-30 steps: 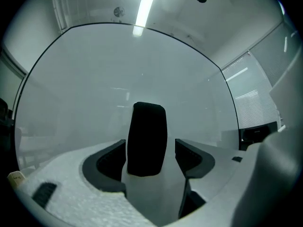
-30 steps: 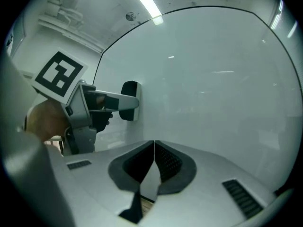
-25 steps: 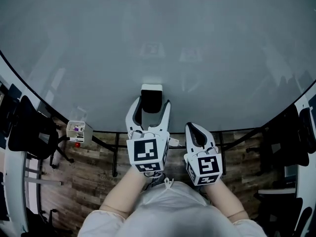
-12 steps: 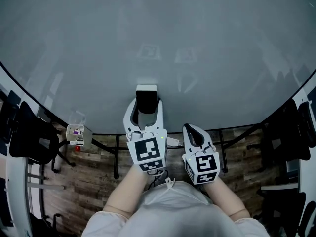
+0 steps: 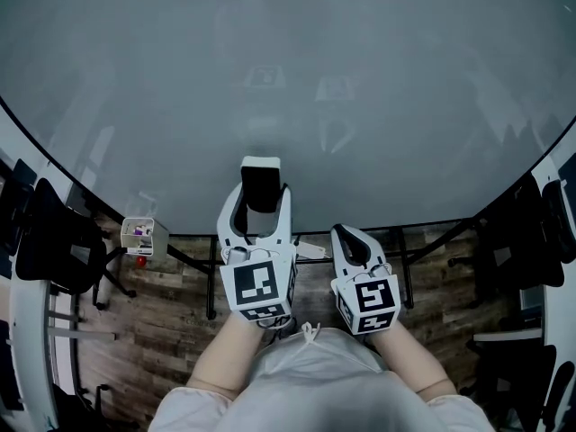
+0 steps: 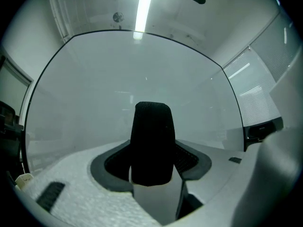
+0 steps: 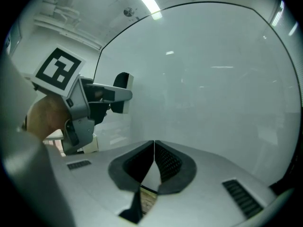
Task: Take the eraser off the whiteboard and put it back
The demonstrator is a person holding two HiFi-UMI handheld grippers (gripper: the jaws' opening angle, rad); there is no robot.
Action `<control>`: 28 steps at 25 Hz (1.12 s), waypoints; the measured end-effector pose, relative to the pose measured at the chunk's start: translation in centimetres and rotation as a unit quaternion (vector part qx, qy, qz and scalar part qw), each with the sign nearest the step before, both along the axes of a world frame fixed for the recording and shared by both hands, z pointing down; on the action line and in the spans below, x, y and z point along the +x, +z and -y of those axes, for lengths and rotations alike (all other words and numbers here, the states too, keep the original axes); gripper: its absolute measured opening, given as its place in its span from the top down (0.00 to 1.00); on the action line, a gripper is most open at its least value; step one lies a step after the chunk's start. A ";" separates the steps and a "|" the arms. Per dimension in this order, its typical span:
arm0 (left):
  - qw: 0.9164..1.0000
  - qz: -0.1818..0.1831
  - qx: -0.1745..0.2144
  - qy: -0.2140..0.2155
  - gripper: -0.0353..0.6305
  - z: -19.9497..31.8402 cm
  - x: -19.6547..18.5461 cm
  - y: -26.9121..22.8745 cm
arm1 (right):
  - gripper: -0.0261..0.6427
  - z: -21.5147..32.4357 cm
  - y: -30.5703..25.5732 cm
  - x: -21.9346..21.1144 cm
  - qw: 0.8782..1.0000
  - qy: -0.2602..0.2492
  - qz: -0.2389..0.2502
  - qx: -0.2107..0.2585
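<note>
A big whiteboard point(image 5: 360, 79) point(image 6: 94, 89) point(image 7: 213, 79) fills the front. The eraser point(image 5: 261, 187) is a black block with a white back. My left gripper point(image 5: 261, 198) is shut on the eraser, one jaw on each long side. In the left gripper view the eraser point(image 6: 151, 145) stands upright between the pads of the left gripper point(image 6: 152, 167). The right gripper view shows the left gripper point(image 7: 113, 97) holding the eraser point(image 7: 124, 91) close to the board; whether it touches the board I cannot tell. My right gripper point(image 5: 353, 239) point(image 7: 154, 155) is shut and empty, low beside the left one.
Dark office chairs stand at the left point(image 5: 49, 241) and the right point(image 5: 531, 250). A small open box point(image 5: 139, 234) with small items hangs near the board's lower left. Black stand bars point(image 5: 211, 277) run under the board over a wooden floor.
The left jaws have narrowed onto the eraser's sides. The left gripper and the eraser have shifted a little left together. The marker cubes' reflections sit farther up the board. The right gripper has stayed put.
</note>
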State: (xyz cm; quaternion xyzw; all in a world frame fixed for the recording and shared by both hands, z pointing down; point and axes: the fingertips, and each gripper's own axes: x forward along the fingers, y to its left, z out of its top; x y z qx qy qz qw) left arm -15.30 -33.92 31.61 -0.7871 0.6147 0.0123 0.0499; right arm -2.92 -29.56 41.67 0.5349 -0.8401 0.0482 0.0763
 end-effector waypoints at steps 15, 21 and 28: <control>0.998 0.033 -0.055 0.028 0.55 -6.5 -1.6 8.0 | 0.92 -3.3 -0.7 -3.4 1.000 -0.018 0.008 0.020; 0.995 0.049 -0.066 0.053 0.55 -7.9 -1.2 9.8 | 0.92 -4.1 -0.4 -4.4 1.000 -0.016 0.008 0.025; 0.995 0.053 -0.060 0.058 0.55 -8.3 -1.3 9.5 | 0.92 -4.4 -0.9 -4.8 0.999 -0.014 0.011 0.039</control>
